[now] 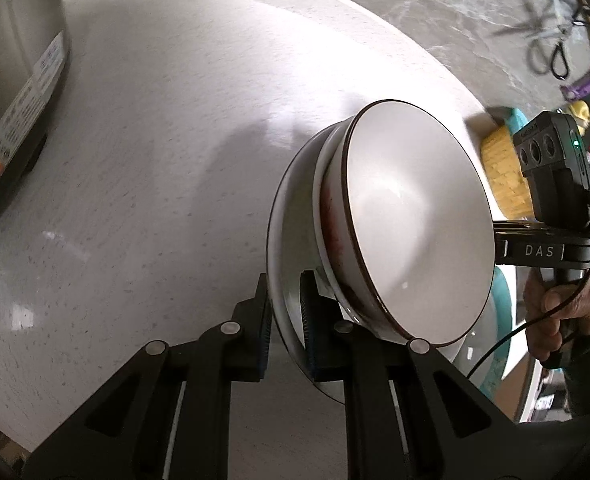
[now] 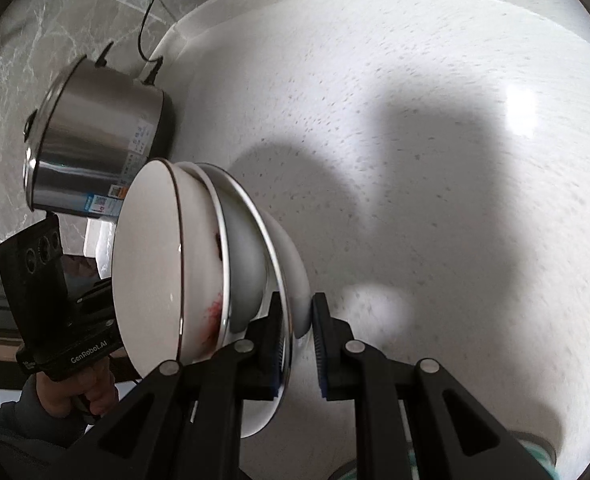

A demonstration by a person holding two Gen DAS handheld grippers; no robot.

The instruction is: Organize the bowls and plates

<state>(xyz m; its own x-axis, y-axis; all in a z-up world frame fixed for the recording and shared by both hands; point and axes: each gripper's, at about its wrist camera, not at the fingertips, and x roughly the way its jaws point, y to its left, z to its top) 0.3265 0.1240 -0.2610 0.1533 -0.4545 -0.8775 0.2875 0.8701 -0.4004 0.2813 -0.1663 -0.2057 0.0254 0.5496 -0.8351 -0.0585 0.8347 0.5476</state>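
Note:
A stack of three nested white bowls (image 1: pixel 415 220) hangs tilted above the white round table (image 1: pixel 155 140). The top bowl (image 2: pixel 147 264) has a brown rim and red smears on its outer wall. My left gripper (image 1: pixel 287 312) is shut on the near rim of the lowest bowl (image 1: pixel 291 216). My right gripper (image 2: pixel 299 332) is shut on the opposite rim of that lowest bowl (image 2: pixel 291 248). In the left wrist view the right gripper's body (image 1: pixel 551 184) and the hand holding it show behind the stack, its fingertips hidden. The left gripper's body (image 2: pixel 35 280) shows the same way in the right wrist view.
A steel electric cooker (image 2: pixel 99 140) with a label stands at the table's edge, its cord trailing onto the marble floor (image 2: pixel 35 40). A yellow wooden item (image 1: pixel 503 168) and something teal (image 1: pixel 519 120) lie past the table's far edge. Cables lie on the floor beyond them (image 1: pixel 551 48).

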